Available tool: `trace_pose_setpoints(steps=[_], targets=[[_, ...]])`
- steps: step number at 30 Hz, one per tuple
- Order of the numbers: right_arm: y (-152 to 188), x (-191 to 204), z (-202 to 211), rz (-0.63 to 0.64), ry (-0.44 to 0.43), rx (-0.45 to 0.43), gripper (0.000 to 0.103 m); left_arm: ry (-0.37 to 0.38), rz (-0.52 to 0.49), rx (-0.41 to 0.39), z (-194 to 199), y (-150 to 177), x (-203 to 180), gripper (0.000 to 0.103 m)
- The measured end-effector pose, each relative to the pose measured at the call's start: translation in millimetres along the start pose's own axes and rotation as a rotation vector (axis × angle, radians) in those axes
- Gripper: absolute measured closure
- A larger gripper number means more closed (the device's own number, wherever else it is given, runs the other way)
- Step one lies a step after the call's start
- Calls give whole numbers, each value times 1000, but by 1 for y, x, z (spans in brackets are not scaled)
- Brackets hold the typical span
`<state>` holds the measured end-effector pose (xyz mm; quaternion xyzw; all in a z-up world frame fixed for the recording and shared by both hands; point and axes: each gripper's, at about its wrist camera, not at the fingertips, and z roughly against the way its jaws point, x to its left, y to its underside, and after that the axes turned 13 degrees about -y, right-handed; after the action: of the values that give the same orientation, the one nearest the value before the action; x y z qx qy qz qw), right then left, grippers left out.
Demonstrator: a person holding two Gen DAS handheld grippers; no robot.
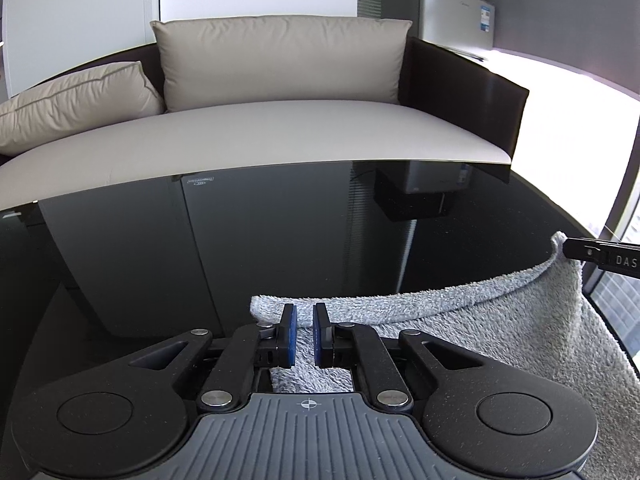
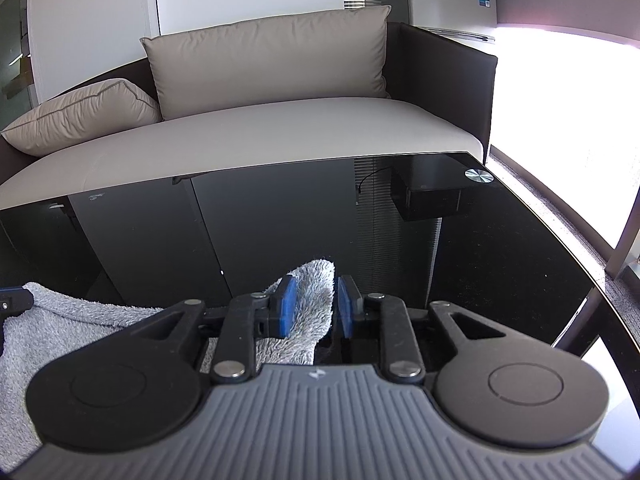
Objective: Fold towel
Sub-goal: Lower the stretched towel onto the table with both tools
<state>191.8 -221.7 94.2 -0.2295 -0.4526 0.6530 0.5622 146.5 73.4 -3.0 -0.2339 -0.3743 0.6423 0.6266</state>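
Observation:
A grey fluffy towel [image 1: 500,320] lies on a glossy black table [image 1: 280,240]. My left gripper [image 1: 304,334] is over the towel's left far corner, its blue pads slightly apart with towel between and below them. My right gripper [image 2: 316,306] has the towel's other far corner [image 2: 312,300] standing up between its blue pads, with gaps at both sides. In the left wrist view the right gripper's finger [image 1: 600,256] holds that corner raised, so the edge sags between the two grippers.
A beige sofa [image 1: 260,136] with cushions stands just beyond the table's far edge. A silver mini fridge [image 1: 448,12] with a microwave stands at the back right. A round metal disc [image 2: 479,175] sits at the table's far right corner.

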Motion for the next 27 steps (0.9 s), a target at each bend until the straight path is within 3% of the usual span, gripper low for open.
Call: trace_pose_setpoints(steps=[9,27], targets=[[-1,1,0,0,-7,3,76,59,-27,43,-5,10,-11,95],[1,3,0,-12,-33,21,75,10,49,32,-27,-3,-2,94]])
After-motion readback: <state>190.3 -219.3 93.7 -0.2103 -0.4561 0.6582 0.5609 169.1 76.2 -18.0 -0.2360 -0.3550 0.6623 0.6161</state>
